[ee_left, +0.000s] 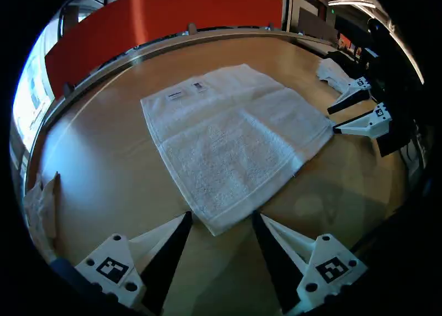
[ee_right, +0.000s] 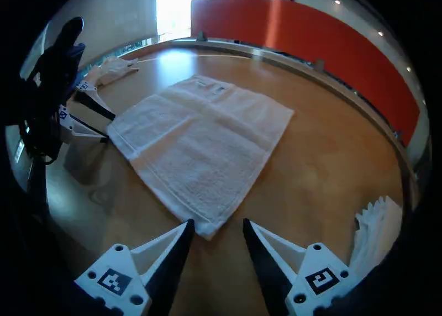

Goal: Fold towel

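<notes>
White towel (ee_left: 232, 139) lies flat on the wood table (ee_left: 105, 167), centre of both views, w/ its tags (ee_left: 185, 92) at the far edge. L gripper (ee_left: 221, 215) sits bottom centre of the left gripper view, fingers spread apart, gripping nothing. The towel's near corner pokes into the gap btw them, cloth not pinched. R gripper (ee_right: 218, 223) is same story, bottom centre of the right gripper view: fingers apart, another corner just inside the gap, nothing held. In the left gripper view the R gripper also shows at mid right, tips just beside the towel's right-hand corner. So the 2 grippers stand at the 2 ends of one edge, each abt equally close to its own corner. That edge is prob. what the next move turns on: in the left gripper view it runs lower centre to mid right, and the rest of the towel stretches away to the upper left toward the tags. Likely need: close on both corners, lift together, carry the edge over to the tagged edge. Risk: uneven lift skews the fold. Spare folded cloths (ee_right: 381, 227) sit lower right of the right gripper view, well apart.
</notes>
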